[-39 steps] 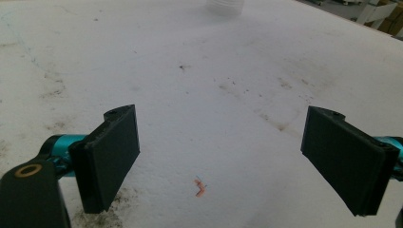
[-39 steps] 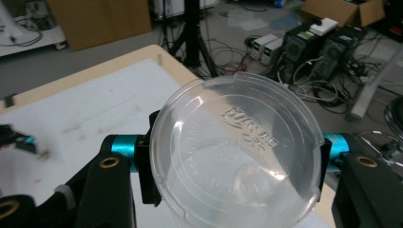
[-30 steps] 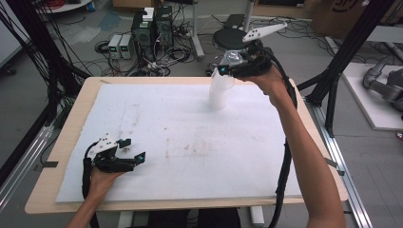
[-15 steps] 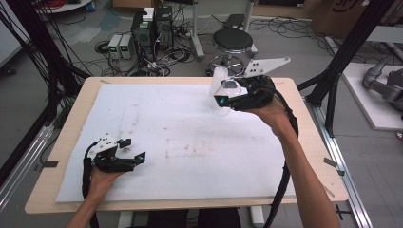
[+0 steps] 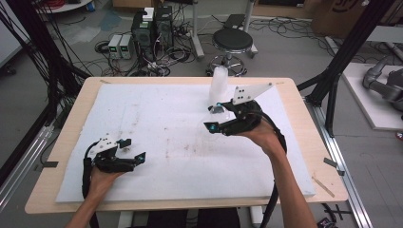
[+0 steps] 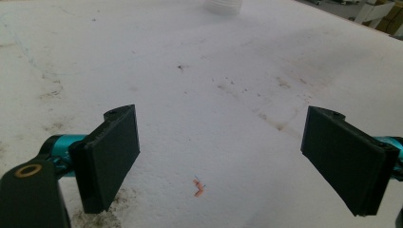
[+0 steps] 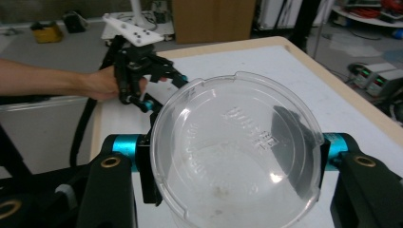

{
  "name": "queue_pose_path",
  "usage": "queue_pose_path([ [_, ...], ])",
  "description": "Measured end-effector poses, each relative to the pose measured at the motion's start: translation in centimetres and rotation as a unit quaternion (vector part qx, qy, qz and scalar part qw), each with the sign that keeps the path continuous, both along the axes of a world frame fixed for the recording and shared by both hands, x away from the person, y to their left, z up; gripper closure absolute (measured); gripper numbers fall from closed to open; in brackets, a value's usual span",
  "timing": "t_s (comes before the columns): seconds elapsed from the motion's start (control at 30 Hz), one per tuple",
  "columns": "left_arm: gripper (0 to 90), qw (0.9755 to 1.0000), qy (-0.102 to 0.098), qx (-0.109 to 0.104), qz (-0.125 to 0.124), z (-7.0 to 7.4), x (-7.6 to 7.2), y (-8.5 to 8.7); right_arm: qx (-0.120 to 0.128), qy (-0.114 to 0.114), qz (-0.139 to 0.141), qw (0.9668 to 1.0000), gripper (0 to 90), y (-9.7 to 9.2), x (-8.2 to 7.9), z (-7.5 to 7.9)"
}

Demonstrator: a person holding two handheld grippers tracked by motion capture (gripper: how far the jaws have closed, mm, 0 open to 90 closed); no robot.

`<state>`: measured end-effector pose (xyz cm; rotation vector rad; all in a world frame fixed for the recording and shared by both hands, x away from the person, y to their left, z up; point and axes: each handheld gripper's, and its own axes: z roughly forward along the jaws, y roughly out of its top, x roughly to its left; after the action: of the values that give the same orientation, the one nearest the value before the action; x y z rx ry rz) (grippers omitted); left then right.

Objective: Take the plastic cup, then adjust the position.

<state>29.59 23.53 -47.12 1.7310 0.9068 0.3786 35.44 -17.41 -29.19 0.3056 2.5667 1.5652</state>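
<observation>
My right gripper is over the right middle of the white foam sheet. In the right gripper view my right gripper is shut on a clear plastic cup, one jaw on each side of it, and the cup's round end faces the camera. A tall stack of clear cups stands behind it near the far edge, and its base shows as the stack in the left gripper view. My left gripper rests low at the sheet's near left, open, with bare foam between the jaws of my left gripper.
The foam sheet covers a wooden table. A small orange mark lies on the foam between the left jaws. Behind the table a stool and computers stand on the floor. Black frame posts rise at both sides.
My right hand has come down and nearer with the clear cup, away from the top of the cup stack. The left hand has stayed in place.
</observation>
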Motion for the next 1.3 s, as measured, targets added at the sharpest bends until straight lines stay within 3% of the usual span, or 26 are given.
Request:
queue_pose_path([
  [0.37,12.4,1.0,-0.001,0.0,0.0,0.0,0.0,0.0,0.009,-0.003,0.027,0.9996,42.1,1.2,-1.5,-2.8],
  [0.63,12.4,1.0,-0.002,0.002,0.001,0.0,-0.1,-0.1,0.019,0.004,0.026,0.9995,42.1,1.5,-1.9,-4.3],
  [0.7,12.4,1.0,-0.002,0.002,0.001,0.0,0.0,-0.1,0.012,0.005,0.026,0.9996,42.1,1.4,-1.9,-4.4],
  [1.3,12.4,1.0,-0.006,0.007,-0.001,0.0,-0.1,-0.1,0.025,0.0,0.023,0.9994,42.1,1.1,-1.7,-4.2],
])
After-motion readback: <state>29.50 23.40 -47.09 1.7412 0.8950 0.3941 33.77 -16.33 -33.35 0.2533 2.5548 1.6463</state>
